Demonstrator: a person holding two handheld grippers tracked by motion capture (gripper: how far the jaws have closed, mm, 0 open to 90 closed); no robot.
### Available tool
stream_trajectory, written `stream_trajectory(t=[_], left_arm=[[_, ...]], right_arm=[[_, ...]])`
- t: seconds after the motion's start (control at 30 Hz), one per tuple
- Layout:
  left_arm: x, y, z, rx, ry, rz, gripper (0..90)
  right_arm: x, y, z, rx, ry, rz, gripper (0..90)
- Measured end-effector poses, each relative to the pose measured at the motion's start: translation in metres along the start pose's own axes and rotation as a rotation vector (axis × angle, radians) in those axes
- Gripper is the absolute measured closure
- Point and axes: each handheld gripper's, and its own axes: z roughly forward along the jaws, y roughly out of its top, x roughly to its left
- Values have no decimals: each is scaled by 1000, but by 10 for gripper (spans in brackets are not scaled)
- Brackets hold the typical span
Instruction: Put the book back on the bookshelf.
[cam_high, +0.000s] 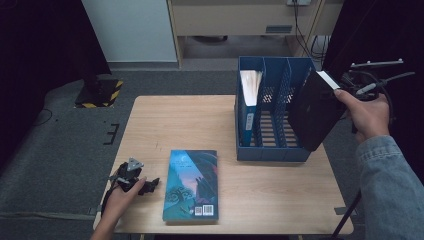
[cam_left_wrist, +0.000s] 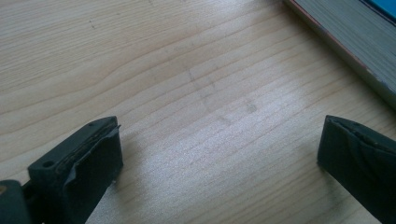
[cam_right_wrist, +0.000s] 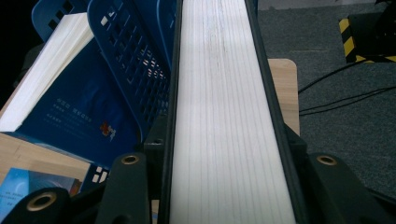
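While it hangs tilted above the right end of the blue file rack (cam_high: 272, 150), the black book (cam_high: 314, 112) is clamped by its edge in the right gripper (cam_high: 350, 87), whose fingers (cam_right_wrist: 161, 154) press on both black covers with the white page block between them, as the right gripper view shows. These fingers are partly closed, stopped by the thickness of the book. In the high view the book's lower corner hangs over the rack's rightmost compartment, by the rack's right wall, and its upper end, with a white strip of pages, leans away to the right toward the person's right hand (cam_high: 370, 117).

In the leftmost compartment of the rack a blue book (cam_high: 248, 100) stands upright, pages up; in the right gripper view it leans against a perforated divider. The middle compartments look open.

On the worktop (cam_high: 165, 120), well apart from the rack and toward the near edge, a teal book (cam_high: 191, 185) lies flat with a barcode at its near end.

Just left of that book the left gripper (cam_high: 150, 186) rests low on the worktop in the person's left hand (cam_high: 122, 197). Its fingers (cam_left_wrist: 88, 158) stand wide apart with bare wood between them, holding nothing; the page edge of the teal book crosses the upper right corner of the left gripper view.
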Motion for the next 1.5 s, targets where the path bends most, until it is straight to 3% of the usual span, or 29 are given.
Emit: stream_trajectory(t=[0.73, 1.5], left_arm=[[0, -1, 0, -8, -8, 4, 0], [1, -1, 0, -9, -12, 9, 0]], right_arm=[[16, 11, 23, 9, -31, -20, 527], [19, 17, 54, -22, -72, -20, 527]])
